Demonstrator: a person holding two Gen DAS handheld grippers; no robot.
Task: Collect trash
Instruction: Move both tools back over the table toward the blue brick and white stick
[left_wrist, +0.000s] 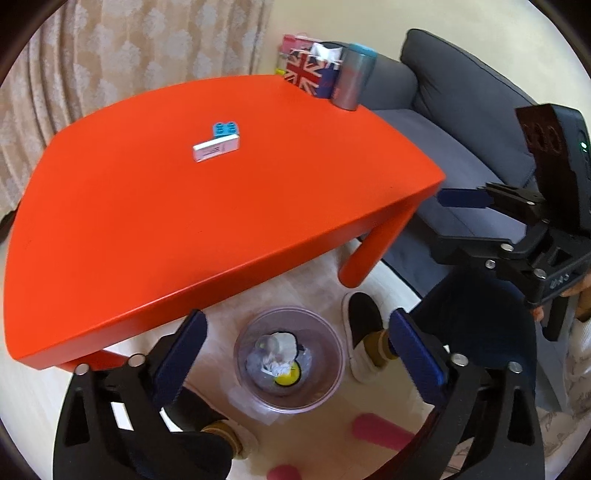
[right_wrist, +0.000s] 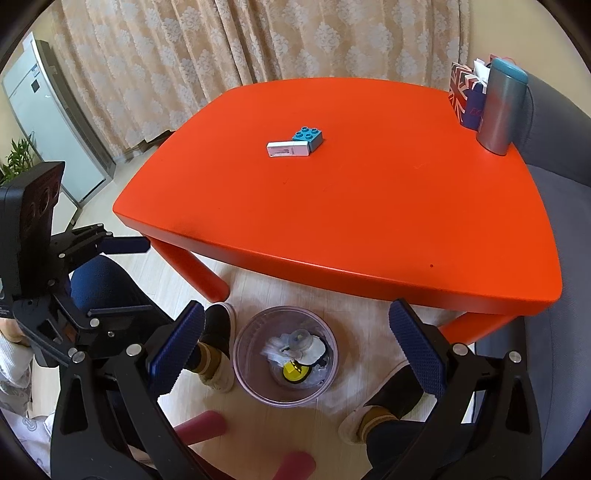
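A clear plastic bin (left_wrist: 290, 360) stands on the floor in front of the orange table (left_wrist: 184, 221); it holds crumpled white paper (left_wrist: 279, 350) and a yellow item. It also shows in the right wrist view (right_wrist: 284, 356). My left gripper (left_wrist: 295, 343) is open and empty, above the bin. My right gripper (right_wrist: 295, 343) is open and empty, also above the bin. Each gripper shows in the other's view: the right one (left_wrist: 465, 197) and the left one (right_wrist: 125, 243). On the table lie a small white box (right_wrist: 288, 148) and a blue toy brick (right_wrist: 307, 137).
A grey tumbler (right_wrist: 500, 110) and a Union Jack gift bag (right_wrist: 463, 92) stand at the table's far corner. A grey sofa (left_wrist: 461, 110) is beside the table. The person's feet in slippers (left_wrist: 364, 339) flank the bin. Pink objects (right_wrist: 201, 430) lie on the floor.
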